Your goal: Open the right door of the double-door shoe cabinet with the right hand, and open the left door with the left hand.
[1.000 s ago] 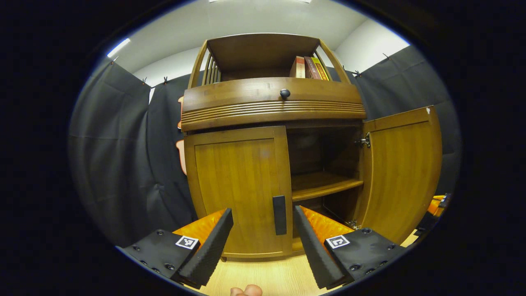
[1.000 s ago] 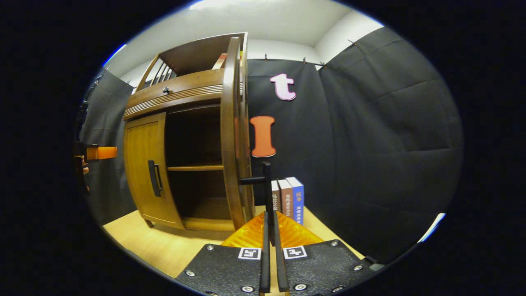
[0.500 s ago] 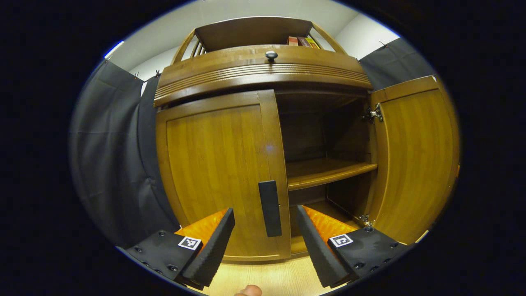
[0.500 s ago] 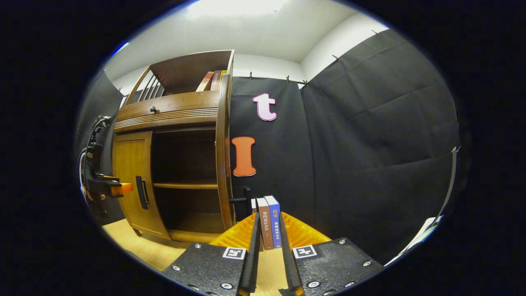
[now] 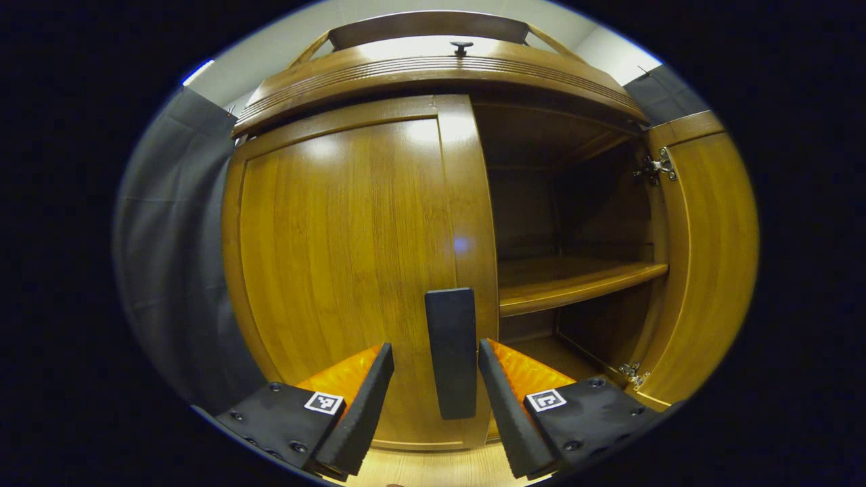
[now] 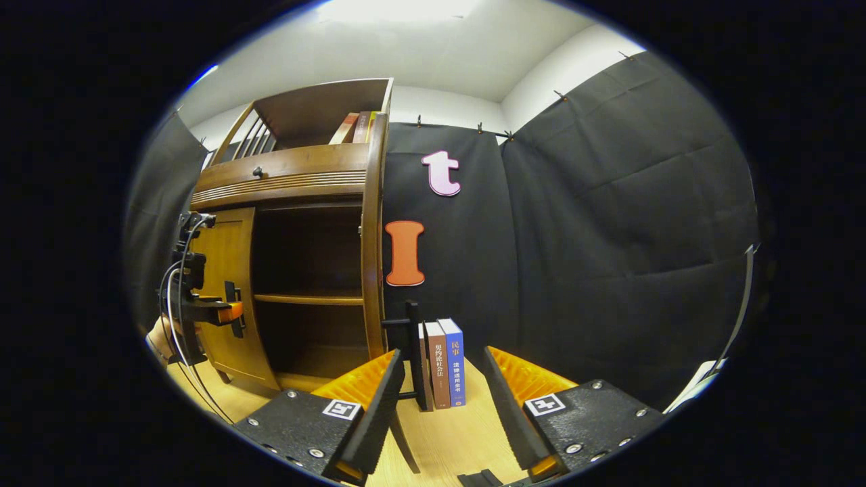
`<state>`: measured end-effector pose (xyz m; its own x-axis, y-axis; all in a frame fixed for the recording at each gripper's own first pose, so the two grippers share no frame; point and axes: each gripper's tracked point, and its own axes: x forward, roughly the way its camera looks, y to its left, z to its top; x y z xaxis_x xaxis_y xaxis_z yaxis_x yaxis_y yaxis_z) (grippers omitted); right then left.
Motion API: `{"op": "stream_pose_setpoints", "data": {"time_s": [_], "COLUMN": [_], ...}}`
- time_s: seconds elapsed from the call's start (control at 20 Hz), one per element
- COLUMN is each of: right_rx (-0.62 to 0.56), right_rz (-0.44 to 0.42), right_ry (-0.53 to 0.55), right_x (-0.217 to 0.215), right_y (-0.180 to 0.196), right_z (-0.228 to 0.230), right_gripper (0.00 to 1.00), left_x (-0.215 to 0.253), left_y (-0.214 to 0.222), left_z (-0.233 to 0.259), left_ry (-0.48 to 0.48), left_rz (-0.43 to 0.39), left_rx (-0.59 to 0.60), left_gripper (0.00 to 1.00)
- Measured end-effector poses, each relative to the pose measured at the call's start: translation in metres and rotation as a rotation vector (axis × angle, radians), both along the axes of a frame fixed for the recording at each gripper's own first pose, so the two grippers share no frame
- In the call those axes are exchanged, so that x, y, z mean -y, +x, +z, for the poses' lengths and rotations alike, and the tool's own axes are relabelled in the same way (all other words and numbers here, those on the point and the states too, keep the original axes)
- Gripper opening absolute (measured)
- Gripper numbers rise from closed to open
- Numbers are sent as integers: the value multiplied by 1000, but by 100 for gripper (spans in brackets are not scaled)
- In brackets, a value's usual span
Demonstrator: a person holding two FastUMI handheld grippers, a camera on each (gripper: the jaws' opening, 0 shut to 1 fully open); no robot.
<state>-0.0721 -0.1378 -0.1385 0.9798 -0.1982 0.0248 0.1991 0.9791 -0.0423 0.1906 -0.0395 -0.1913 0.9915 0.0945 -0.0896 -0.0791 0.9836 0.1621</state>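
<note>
The wooden shoe cabinet (image 5: 433, 71) looms close in the left gripper view. Its left door (image 5: 338, 257) is closed, and the door's black handle (image 5: 451, 352) stands between the fingers of my open left gripper (image 5: 434, 348), which do not press on it. The right door (image 5: 707, 257) is swung wide open, baring the inner shelf (image 5: 575, 277). In the right gripper view that right door (image 6: 372, 243) is edge-on, with its black handle (image 6: 413, 352) just ahead of the left finger of my open right gripper (image 6: 443, 358). The left gripper (image 6: 216, 311) shows farther off at the left door.
Three books (image 6: 446, 362) stand upright on the wooden floor (image 6: 446, 433) beside the open right door, against the black cloth wall (image 6: 609, 270). More books (image 6: 355, 127) sit on the cabinet's top shelf. A drawer knob (image 5: 461, 47) juts above the doors.
The left gripper has closed in on the left door until its handle sits between the fingers. The right gripper has gone from shut on the right door's handle to open, and pulled back a little.
</note>
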Motion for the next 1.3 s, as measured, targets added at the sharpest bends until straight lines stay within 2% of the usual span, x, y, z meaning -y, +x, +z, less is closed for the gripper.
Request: {"op": "stream_pose_setpoints", "data": {"time_s": [0.25,0.3,0.35,0.4,0.5,0.6,0.8,0.9,1.3], "right_rx": [17,16,17,15,14,12,12,6,23], "right_rz": [-8,-8,-4,-3,-1,-1,-1,0,25], "right_ry": [-23,-24,-23,-21,-19,-18,-20,-19,-7], "right_x": [-1,0,-1,-1,-2,-1,-2,-3,-20], "right_y": [-1,-1,0,-1,-2,-3,-3,-3,-9], "right_z": [3,2,2,1,0,-1,-1,-2,7], "right_gripper": [75,75,75,75,75,75,75,75,75], "left_x": [8,12,11,11,11,11,13,10,-7], "left_y": [8,6,8,6,4,0,-24,-40,-95], "left_z": [1,2,1,1,0,-2,1,2,9], "left_ry": [-23,-31,-37,-33,-45,-52,-78,-93,-107], "left_rz": [-30,-41,-37,-35,-25,-30,-98,-121,-149], "left_rx": [23,22,20,15,0,-15,-17,-19,-57], "left_gripper": [67,53,50,41,39,33,35,32,34]}}
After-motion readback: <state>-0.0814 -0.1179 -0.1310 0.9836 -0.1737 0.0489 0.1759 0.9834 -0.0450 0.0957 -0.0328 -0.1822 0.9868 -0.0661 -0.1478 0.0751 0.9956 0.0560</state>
